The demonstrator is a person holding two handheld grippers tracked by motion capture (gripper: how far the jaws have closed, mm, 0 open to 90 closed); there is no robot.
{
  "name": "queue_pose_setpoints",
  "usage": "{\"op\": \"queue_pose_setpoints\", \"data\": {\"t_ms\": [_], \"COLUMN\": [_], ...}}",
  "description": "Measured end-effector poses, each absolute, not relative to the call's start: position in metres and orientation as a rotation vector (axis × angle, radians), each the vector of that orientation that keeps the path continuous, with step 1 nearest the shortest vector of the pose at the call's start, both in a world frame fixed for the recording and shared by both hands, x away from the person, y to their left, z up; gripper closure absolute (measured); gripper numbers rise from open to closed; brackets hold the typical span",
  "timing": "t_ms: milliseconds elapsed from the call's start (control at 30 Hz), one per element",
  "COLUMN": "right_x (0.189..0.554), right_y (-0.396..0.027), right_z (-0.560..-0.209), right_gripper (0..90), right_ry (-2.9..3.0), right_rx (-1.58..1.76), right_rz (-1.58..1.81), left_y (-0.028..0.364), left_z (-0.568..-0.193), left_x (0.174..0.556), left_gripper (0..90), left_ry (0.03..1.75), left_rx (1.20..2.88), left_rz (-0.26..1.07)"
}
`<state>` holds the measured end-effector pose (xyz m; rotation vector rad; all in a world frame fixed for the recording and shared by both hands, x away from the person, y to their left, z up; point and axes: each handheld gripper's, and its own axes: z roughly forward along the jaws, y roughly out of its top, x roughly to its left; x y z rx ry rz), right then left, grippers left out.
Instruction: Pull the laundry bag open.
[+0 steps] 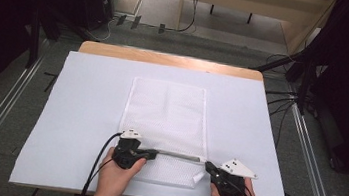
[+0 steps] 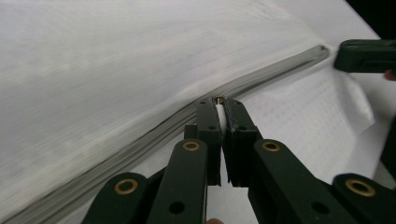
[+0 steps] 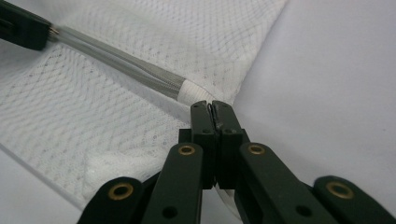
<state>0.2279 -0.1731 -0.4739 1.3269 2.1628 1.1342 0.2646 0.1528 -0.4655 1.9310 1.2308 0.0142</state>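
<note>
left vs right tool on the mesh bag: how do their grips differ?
The left tool pinches the zipper pull partway along the zipper; the right tool clamps the mesh bag fabric at the zipper's end, by the bag's edge. Left points right along the zipper; right points up-left. Both are shut.

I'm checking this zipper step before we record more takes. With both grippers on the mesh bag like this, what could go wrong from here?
1. The left gripper pinches only the small zipper pull at its jaw tips; it may slip off if tugged.
2. The right gripper grips thin edge fabric of the mesh bag beside the zipper end; a hard pull could stretch or tear it.
3. The bag lies loose on the white sheet, so it could bunch.
</note>
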Motion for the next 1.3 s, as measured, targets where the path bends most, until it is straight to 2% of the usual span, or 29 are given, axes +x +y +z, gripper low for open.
{"op": "queue_pose_setpoints", "data": {"t_ms": [533, 700, 733, 767, 833, 867, 933, 1000, 1200, 1300], "right_x": [0.234, 0.234, 0.234, 0.234, 0.233, 0.232, 0.229, 0.224, 0.202, 0.193], "right_y": [-0.185, -0.180, -0.181, -0.183, -0.187, -0.190, -0.193, -0.194, -0.183, -0.180], "right_z": [-0.479, -0.482, -0.482, -0.481, -0.482, -0.482, -0.480, -0.475, -0.476, -0.483], "right_gripper": [90.0, 90.0, 89.2, 84.7, 61.8, 55.9, 50.3, 47.3, 47.7, 58.4], "right_ry": [2.140, 2.154, 2.142, 2.133, 2.111, 2.105, 2.096, 2.069, 2.133, 2.174], "right_rx": [1.381, 1.376, 1.391, 1.403, 1.427, 1.435, 1.443, 1.464, 1.452, 1.491], "right_rz": [1.104, 1.081, 1.106, 1.123, 1.154, 1.161, 1.173, 1.206, 1.185, 1.148], "left_y": [0.240, 0.243, 0.244, 0.245, 0.246, 0.244, 0.241, 0.236, 0.223, 0.219], "left_z": [-0.461, -0.463, -0.462, -0.462, -0.462, -0.462, -0.461, -0.458, -0.458, -0.464], "left_x": [0.246, 0.243, 0.240, 0.237, 0.235, 0.227, 0.219, 0.212, 0.199, 0.195], "left_gripper": [87.3, 87.2, 83.0, 76.5, 61.5, 56.1, 49.8, 47.9, 46.4, 55.0], "left_ry": [1.352, 1.347, 1.338, 1.337, 1.334, 1.337, 1.333, 1.313, 1.292, 1.300], "left_rx": [1.834, 1.834, 1.831, 1.807, 1.788, 1.784, 1.762, 1.766, 1.843, 1.913], "left_rz": [0.098, 0.118, 0.127, 0.132, 0.131, 0.158, 0.157, 0.162, 0.191, 0.189]}}
